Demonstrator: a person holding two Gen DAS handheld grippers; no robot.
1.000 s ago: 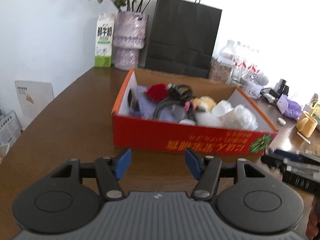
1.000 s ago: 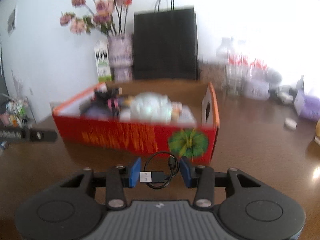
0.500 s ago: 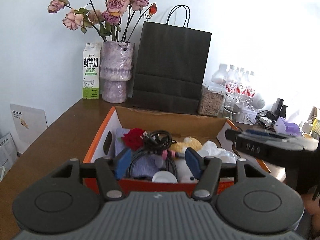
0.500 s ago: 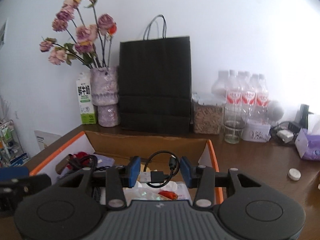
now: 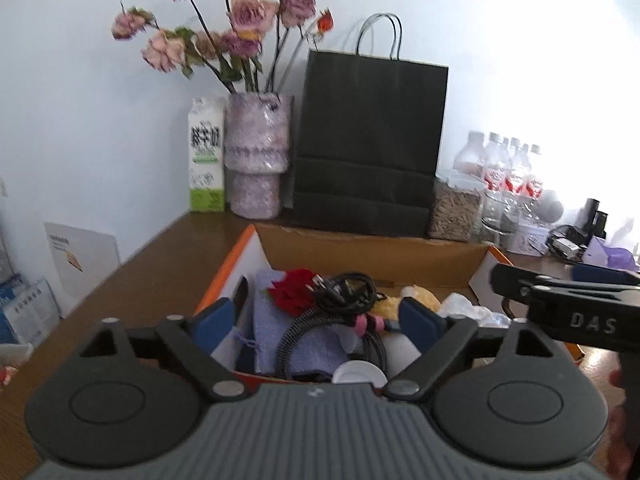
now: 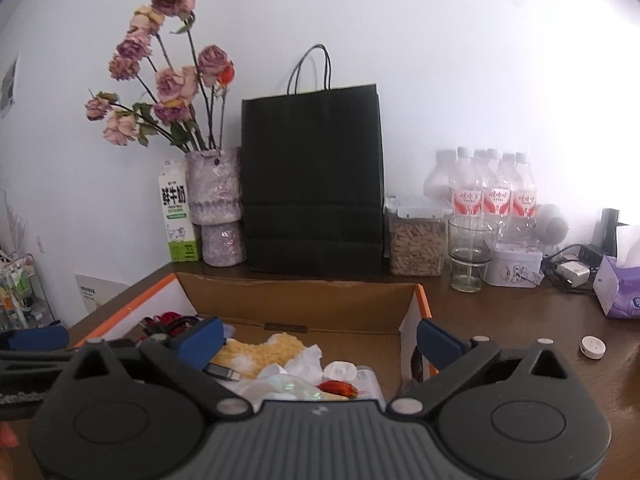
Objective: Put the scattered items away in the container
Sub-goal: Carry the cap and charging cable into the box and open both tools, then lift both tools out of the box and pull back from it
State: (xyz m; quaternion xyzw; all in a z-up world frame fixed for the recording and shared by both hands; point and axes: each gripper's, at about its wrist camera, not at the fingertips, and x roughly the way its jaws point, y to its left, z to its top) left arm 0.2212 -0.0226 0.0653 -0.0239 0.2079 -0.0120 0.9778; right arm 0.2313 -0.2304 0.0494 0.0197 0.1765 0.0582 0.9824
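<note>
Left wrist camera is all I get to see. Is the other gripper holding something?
Observer: No. The right gripper has its jaws opening, with nothing between them.
Operator: Is any stuff left outside?
Observer: A small white round thing lies on the table, to the right of the box.
Operator: What's inside, near that gripper?
Observer: A dark USB plug lies beside a yellow cloth.

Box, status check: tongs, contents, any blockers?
Left tongs and right tongs opening, nothing between them. Box holds cables, cloth, wrappers. White cap on table, outside box.
</note>
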